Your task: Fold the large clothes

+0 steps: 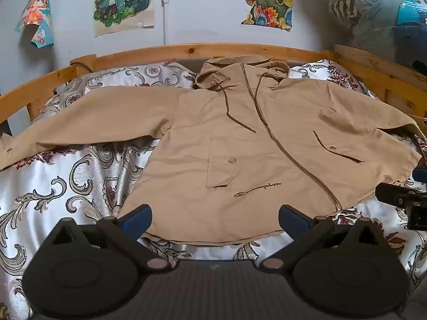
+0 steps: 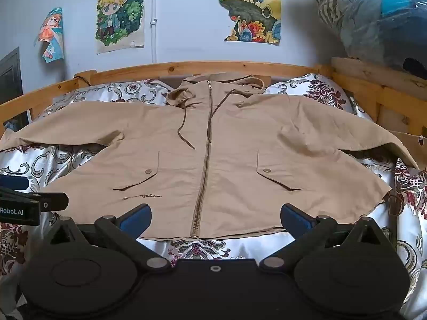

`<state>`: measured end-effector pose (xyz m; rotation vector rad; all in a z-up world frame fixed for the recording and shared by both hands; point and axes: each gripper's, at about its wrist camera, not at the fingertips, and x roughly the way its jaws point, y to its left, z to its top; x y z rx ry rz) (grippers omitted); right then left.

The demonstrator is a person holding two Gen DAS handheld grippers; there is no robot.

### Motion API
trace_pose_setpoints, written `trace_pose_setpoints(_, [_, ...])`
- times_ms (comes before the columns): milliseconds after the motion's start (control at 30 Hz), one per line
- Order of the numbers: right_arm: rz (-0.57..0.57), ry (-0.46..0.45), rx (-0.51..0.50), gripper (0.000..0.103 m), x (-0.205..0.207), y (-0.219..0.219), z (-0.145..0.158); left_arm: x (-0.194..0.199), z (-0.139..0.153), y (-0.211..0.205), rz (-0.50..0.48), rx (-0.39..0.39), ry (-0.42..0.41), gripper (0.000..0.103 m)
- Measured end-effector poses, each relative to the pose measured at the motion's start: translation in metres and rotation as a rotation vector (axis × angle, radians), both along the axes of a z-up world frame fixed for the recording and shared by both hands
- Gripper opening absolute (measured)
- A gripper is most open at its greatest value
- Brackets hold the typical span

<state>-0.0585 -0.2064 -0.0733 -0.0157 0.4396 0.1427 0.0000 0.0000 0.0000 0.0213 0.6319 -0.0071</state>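
Observation:
A tan hooded zip jacket (image 1: 240,144) lies flat and face up on the bed, sleeves spread out to both sides, hood toward the headboard. It also fills the right wrist view (image 2: 213,160). My left gripper (image 1: 214,221) is open and empty, its blue pads just over the jacket's bottom hem, left of the zipper. My right gripper (image 2: 214,220) is open and empty over the hem at the zipper's lower end. The right gripper also shows at the right edge of the left wrist view (image 1: 405,202), and the left gripper at the left edge of the right wrist view (image 2: 26,205).
The bed has a silvery floral cover (image 1: 66,186) and a wooden frame (image 1: 186,50) around the far side and both ends. Posters hang on the wall (image 2: 186,13). A plastic-wrapped bundle of bedding (image 2: 379,18) sits at the upper right.

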Motion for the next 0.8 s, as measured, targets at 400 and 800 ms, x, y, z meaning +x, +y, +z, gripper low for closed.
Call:
trace_pose_setpoints(400, [-0.001, 0.006, 0.006, 0.102, 0.0015, -0.0017, -0.0008, 0.0, 0.0004, 0.0017, 0.001, 0.0, 0.007, 0.102])
trace_pose_setpoints(800, [-0.002, 0.009, 0.009, 0.102, 0.0029, -0.0033, -0.0016, -0.0003, -0.0015, -0.0002, 0.002, 0.002, 0.005, 0.102])
